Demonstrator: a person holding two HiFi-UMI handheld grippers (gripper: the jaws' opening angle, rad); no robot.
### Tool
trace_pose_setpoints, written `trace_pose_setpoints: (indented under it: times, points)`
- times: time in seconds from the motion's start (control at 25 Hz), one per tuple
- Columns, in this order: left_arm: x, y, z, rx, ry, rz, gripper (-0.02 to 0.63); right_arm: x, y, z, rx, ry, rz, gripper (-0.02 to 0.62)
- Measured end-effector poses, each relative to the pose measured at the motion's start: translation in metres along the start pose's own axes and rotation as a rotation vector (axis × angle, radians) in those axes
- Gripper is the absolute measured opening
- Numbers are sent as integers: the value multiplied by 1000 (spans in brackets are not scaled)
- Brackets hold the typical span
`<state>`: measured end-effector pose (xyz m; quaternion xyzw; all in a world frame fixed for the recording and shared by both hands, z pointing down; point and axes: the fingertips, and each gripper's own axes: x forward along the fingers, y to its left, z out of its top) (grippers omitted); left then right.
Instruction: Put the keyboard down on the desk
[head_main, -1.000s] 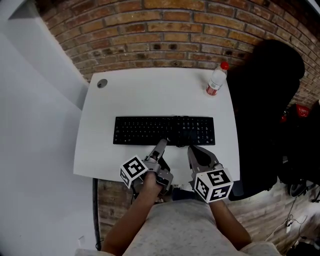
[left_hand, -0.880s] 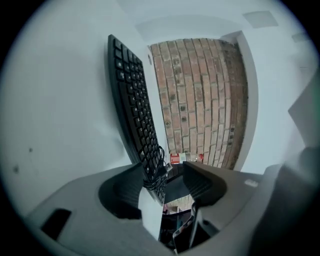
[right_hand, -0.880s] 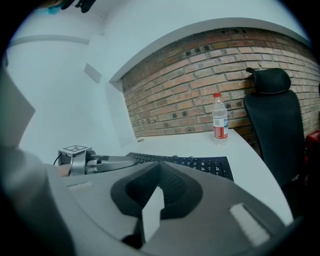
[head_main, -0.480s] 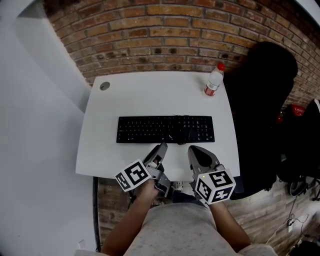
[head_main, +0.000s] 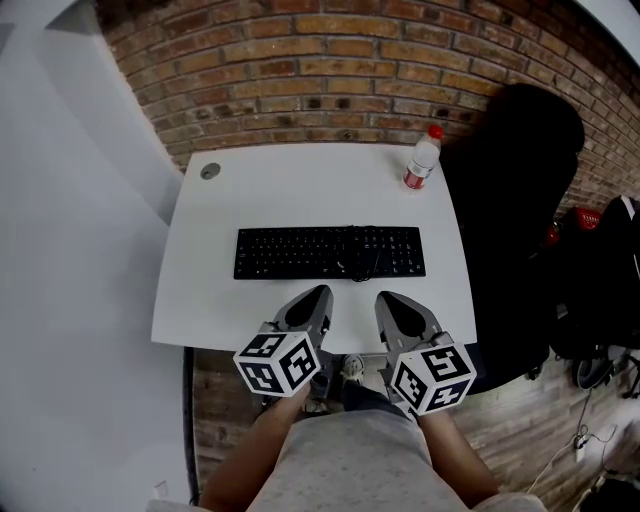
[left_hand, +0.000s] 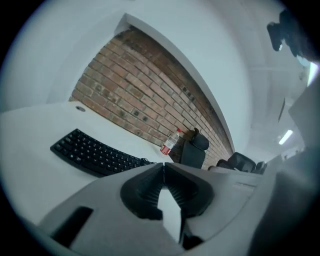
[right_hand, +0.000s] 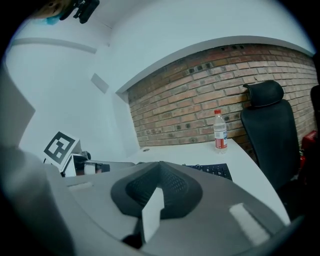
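The left hand-held gripper (head_main: 321, 294) and right hand-held gripper (head_main: 386, 299) have drawn back from the keyboard (head_main: 330, 252), which lies flat on the table (head_main: 300, 185). The left jaws have just been closing on nothing, and both pairs are pressed together, empty. The task looks done.

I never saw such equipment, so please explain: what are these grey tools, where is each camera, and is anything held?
A person holds a two-jaw gripper in each hand. One picture comes from a camera on the person's head, looking down; the other two from cameras on the grippers. On the white desk are a black keyboard and a bottle. The left gripper has just been closing its jaws, nothing between them; the right gripper is shut and empty too.
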<state>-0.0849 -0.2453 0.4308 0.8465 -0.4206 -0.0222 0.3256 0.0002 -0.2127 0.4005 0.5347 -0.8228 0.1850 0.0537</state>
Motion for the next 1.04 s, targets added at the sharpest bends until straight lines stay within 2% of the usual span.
trace_pose_setpoints:
  times: [0.12, 0.32, 1.04]
  points:
    - [-6, -7, -1, 108, 1, 8, -8, -6, 6, 1, -16, -5, 7, 9]
    - [-12, -12, -6, 157, 11, -3, -8, -10, 13, -1, -25, -13, 15, 9]
    - [-24, -3, -14, 104, 26, -16, -8, -9, 26, -8, -22, -2, 25, 9]
